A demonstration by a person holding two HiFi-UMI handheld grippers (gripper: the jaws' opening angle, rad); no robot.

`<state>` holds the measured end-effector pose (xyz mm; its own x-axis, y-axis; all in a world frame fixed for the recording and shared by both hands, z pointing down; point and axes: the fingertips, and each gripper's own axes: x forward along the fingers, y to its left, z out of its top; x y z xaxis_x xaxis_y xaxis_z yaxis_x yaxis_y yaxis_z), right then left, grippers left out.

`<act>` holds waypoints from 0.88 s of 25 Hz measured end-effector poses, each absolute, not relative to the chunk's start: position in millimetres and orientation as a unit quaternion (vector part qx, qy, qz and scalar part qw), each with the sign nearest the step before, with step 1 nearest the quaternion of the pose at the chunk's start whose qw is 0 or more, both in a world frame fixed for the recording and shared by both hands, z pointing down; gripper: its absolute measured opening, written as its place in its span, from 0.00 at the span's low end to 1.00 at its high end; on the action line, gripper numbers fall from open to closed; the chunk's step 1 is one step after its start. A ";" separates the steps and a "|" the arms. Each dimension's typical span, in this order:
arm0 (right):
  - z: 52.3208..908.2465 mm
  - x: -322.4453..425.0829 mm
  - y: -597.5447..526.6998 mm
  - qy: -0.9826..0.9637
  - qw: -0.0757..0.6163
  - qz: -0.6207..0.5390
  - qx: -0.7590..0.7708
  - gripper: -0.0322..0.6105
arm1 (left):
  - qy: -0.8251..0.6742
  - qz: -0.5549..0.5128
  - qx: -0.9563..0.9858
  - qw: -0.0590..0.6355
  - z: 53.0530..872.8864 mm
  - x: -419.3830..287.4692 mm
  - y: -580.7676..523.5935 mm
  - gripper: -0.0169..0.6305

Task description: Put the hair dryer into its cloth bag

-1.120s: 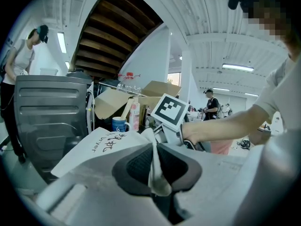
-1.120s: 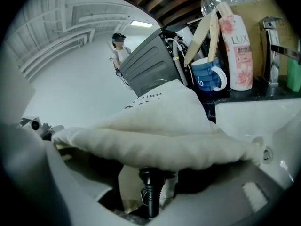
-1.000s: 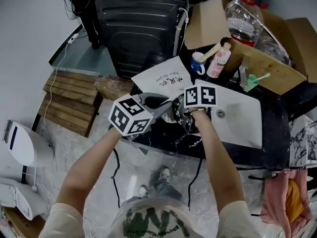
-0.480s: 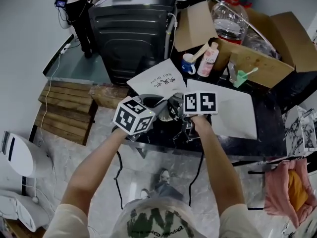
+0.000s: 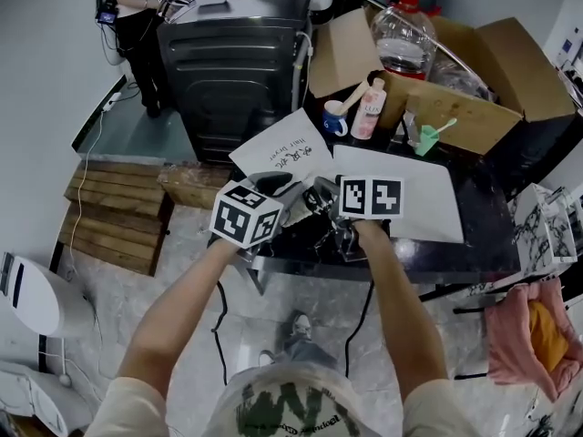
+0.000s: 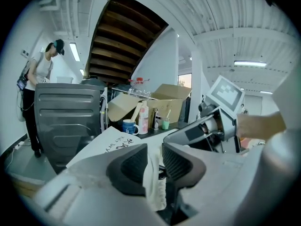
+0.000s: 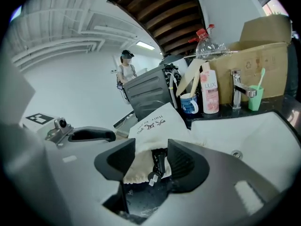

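The white cloth bag (image 5: 282,148) printed "Hair Dryer" lies on the black counter (image 5: 474,248) near its front edge. Its open end is bunched between my two grippers. My left gripper (image 5: 291,195) is opening, with a strip of the bag's rim (image 6: 153,175) hanging loose between its pads. My right gripper (image 5: 324,204) faces it and is closing. Between the right jaws are the bag's edge (image 7: 136,164) and a black cord (image 7: 157,166), and its pads (image 7: 123,160) are not pressing on either. The cord trails over the counter's edge (image 5: 342,239). The dryer's body is hidden.
Behind the bag stand a blue mug (image 5: 335,121), a pink bottle (image 5: 369,112), a green cup with a toothbrush (image 5: 426,139) and an open cardboard box (image 5: 455,89). A white sink (image 5: 428,208) lies to the right. A dark grey machine (image 5: 237,62) and a person (image 5: 137,7) are at the back left.
The right gripper has risen a little over the counter's front edge. The left gripper has hardly moved. The head view has shifted and shows more of the counter's right side.
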<state>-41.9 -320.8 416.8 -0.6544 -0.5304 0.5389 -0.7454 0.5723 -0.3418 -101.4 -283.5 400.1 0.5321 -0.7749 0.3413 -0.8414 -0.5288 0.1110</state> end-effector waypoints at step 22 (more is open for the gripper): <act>356.8 -24.5 -262.5 -0.877 0.154 0.145 0.430 0.17 | -0.569 0.103 0.811 0.092 348.6 -170.8 -243.1 0.15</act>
